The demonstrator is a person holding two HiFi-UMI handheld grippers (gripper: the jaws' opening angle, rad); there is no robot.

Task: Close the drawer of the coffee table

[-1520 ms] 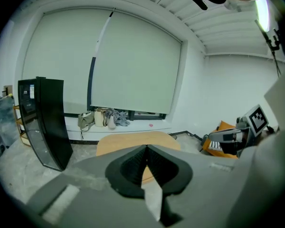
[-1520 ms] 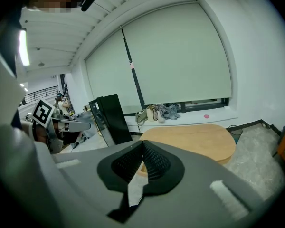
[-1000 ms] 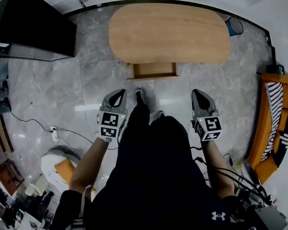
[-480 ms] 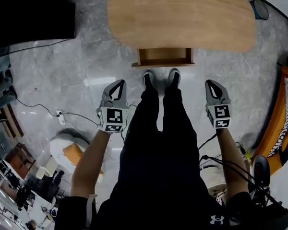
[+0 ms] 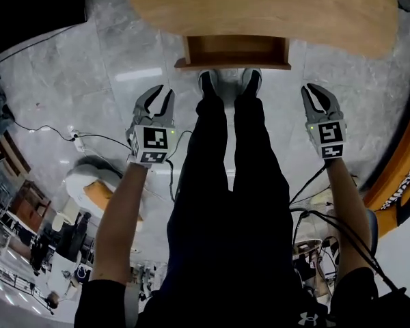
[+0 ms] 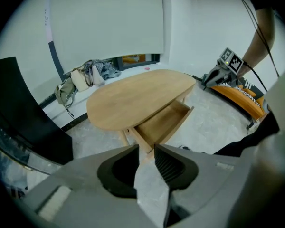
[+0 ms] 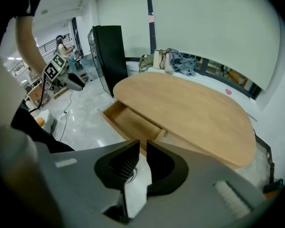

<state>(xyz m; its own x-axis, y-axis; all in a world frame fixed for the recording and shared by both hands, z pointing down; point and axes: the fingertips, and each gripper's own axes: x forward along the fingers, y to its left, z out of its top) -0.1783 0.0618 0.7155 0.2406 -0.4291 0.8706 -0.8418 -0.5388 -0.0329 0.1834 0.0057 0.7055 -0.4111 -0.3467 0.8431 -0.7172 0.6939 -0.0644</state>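
Observation:
The oval wooden coffee table (image 5: 260,5) stands ahead of me, its drawer (image 5: 232,52) pulled out toward the person's shoes (image 5: 208,84). The drawer (image 6: 162,123) looks empty inside. My left gripper (image 5: 159,91) hangs left of the legs, short of the drawer front. Its jaws have just been opening, with nothing between them (image 6: 146,148). My right gripper (image 5: 314,89) is right of the legs, level with the left one. Its jaws have also just been opening, to a narrow gap with nothing in it (image 7: 143,145). Neither gripper touches the drawer (image 7: 130,122).
A black cabinet (image 5: 27,5) stands at the far left. An orange sofa (image 5: 403,183) borders the right side. Cables (image 5: 89,139) and a white device (image 5: 89,190) lie on the grey floor at left. Clothes are piled (image 6: 90,75) by the wall behind the table.
The table and drawer have come nearer and larger in the head view. Both grippers have sunk and moved toward the drawer. Their jaws, shut before, now stand apart.

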